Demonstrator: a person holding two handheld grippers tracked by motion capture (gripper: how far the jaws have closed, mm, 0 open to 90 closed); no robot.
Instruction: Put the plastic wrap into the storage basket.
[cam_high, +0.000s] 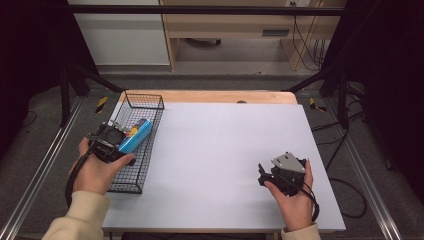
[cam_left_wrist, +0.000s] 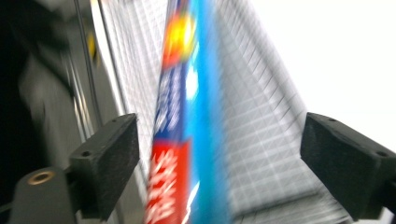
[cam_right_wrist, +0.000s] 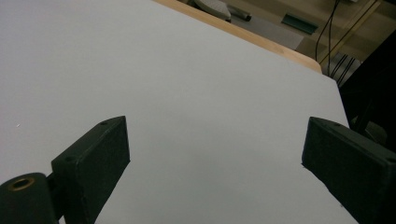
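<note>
Lying lengthwise in the wire basket (cam_high: 148, 102), the blue tube (cam_high: 136, 135) points away; left tongs (cam_high: 116, 134) and right tongs (cam_high: 261, 174) gape, empty.

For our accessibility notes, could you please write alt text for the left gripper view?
A blurred blue tube with red and yellow print lies in a wire basket, seen lengthwise between the open black jaws of the left gripper, whose pads stand clear of it on both sides. The pale table surface shows at right.
</note>
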